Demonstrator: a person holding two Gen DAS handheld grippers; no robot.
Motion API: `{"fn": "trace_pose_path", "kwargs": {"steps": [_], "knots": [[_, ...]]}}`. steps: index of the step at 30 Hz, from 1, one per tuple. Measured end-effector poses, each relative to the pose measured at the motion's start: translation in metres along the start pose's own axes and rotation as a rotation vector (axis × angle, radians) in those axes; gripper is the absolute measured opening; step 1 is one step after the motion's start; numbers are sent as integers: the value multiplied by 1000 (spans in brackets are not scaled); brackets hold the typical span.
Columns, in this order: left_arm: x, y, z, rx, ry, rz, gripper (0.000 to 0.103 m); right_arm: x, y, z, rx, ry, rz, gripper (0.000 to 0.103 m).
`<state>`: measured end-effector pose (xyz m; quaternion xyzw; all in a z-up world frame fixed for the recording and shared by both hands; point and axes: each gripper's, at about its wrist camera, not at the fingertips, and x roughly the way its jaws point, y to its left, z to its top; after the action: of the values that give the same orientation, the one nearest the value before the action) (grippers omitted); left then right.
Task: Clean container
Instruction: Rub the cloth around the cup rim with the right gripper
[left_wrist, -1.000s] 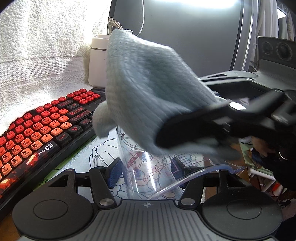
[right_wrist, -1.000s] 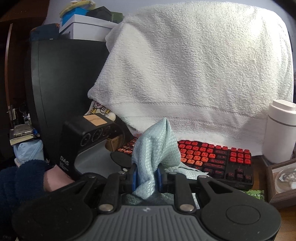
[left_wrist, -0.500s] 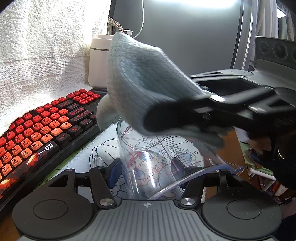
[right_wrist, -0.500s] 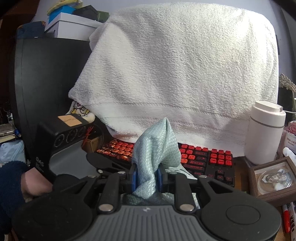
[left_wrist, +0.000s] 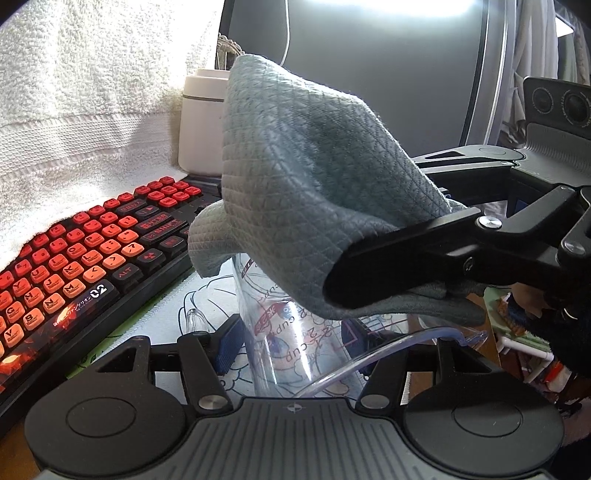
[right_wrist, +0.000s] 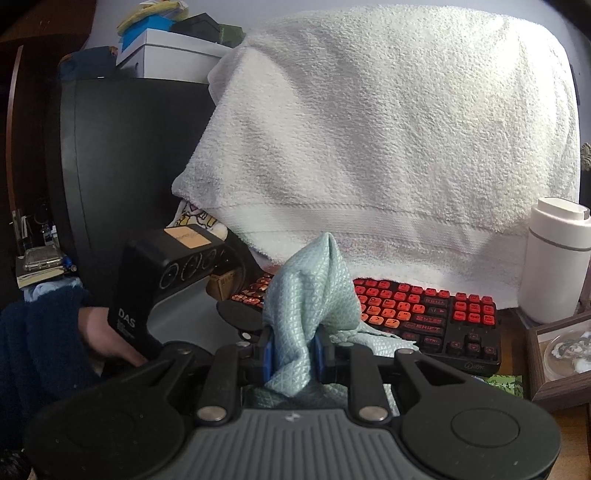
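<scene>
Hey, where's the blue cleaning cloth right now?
The cloth is pinched in the right tool. In the left wrist view it hangs over the mouth of the clear measuring cup held by the left tool, right of the red keyboard.

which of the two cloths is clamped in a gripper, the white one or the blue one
The light blue cloth: the right gripper is shut on it. The white towel just hangs draped behind the red keyboard, untouched.

My left hand-held gripper (left_wrist: 291, 339) has the measuring cup (left_wrist: 295, 343) between its pads. My right hand-held gripper (right_wrist: 293, 354) holds the cloth (left_wrist: 314, 206) over the cup. The keyboard (left_wrist: 85, 258) lies left of the cup, the towel (right_wrist: 388, 147) behind the keyboard.
</scene>
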<state>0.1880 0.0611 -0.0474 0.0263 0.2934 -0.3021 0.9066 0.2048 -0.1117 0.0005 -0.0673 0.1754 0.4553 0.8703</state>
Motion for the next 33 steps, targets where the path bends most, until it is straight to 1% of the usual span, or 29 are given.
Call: {"fn": "trace_pose_path", "kwargs": {"steps": [2,3,4,14,17,19,20,22,23,24,27,33], "knots": [[1,0,1,-1,-1,0,59,0,0,0,-1,0,-1,20],[1,0,1,4,-3,6,66,0,0,0,-1,0,-1,20],[2,-1,2,11,-5,15,67,-1,0,0,-2,-1,-2,20],[1,-1,2,8,-4,10,66,-2,2,-1,-7,-2,-7,20],[1,-3,1,9,-6,19,66,-2,2,-1,-8,-3,-8,20],[2,-7,1,18,-2,41,63,-3,2,-1,-9,-3,-9,20],[2,-10,1,29,1,57,58,-3,2,-2,-9,-3,-10,20],[3,-13,1,44,7,79,53,-3,3,-2,-10,-4,-11,20],[3,-14,1,48,9,82,41,-3,3,-2,-11,-4,-11,20],[3,-14,1,48,11,89,37,-3,3,-2,-11,-4,-12,20],[2,-14,0,44,8,112,29,-4,3,-2,-13,-4,-13,20],[0,-21,0,77,-5,162,23,-5,4,-3,-16,-5,-16,20]]}}
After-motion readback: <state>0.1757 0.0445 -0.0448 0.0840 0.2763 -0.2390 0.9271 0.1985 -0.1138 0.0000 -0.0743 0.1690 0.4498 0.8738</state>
